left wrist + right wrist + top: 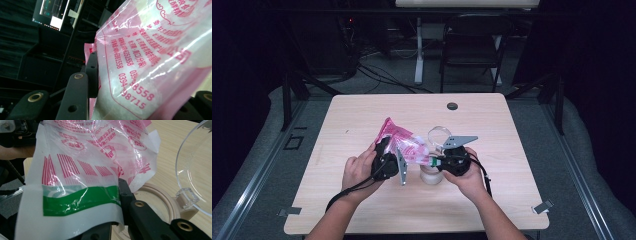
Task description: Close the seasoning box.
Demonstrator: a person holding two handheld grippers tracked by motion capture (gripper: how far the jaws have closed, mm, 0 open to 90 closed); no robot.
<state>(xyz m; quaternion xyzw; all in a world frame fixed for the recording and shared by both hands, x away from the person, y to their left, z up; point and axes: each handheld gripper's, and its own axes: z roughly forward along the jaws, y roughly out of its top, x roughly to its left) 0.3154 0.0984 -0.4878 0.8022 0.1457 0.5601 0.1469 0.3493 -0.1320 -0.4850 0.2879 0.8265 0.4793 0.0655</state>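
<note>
Well beyond my tongs a small dark round grommet [452,106] sits in the pale wooden table [362,115]; farther off stands a black folding chair [472,45].

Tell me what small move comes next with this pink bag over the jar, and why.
Probably tip the pink plastic bag a little further, so its lower end points into the jar. Both the left gripper and the right gripper are clamped on the bag, the jar's clear lid is flipped open, and the mouth sits just under the bag.
</note>
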